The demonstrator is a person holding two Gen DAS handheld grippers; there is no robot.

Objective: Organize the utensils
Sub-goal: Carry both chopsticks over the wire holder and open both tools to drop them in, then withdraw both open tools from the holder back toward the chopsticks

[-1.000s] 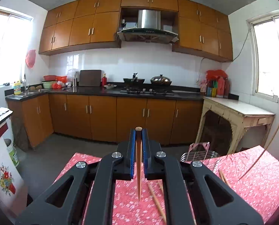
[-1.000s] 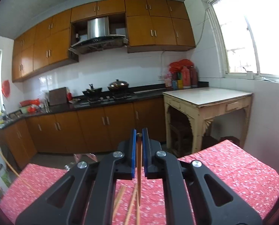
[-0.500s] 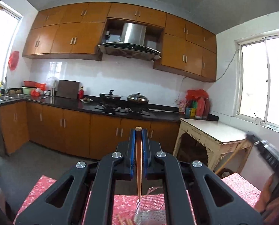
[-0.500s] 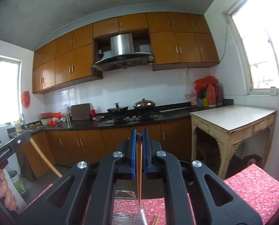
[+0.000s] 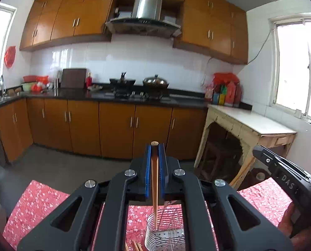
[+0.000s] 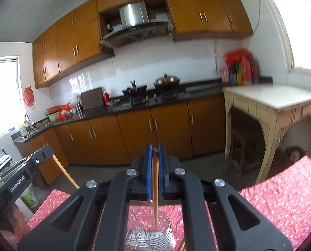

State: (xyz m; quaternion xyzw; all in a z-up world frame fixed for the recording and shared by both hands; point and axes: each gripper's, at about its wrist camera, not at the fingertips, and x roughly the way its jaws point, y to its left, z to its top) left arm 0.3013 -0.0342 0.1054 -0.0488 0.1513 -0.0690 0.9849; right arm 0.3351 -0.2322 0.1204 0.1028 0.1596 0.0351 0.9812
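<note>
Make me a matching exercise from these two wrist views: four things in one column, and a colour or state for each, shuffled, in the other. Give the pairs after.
Things
1. left gripper
2. wire utensil holder
3. tablecloth
4. side table

States
A. red with small white flowers
B. shut on a chopstick
C. pale, against the wall under the window
D. standing on the tablecloth, a chopstick tip over its opening

Pairs: 1-B, 2-D, 3-A, 4-C

wire holder [image 5: 165,233] on table [image 5: 36,205] | loose chopsticks [image 5: 134,246] just left of it | counter [image 5: 92,95] behind
</note>
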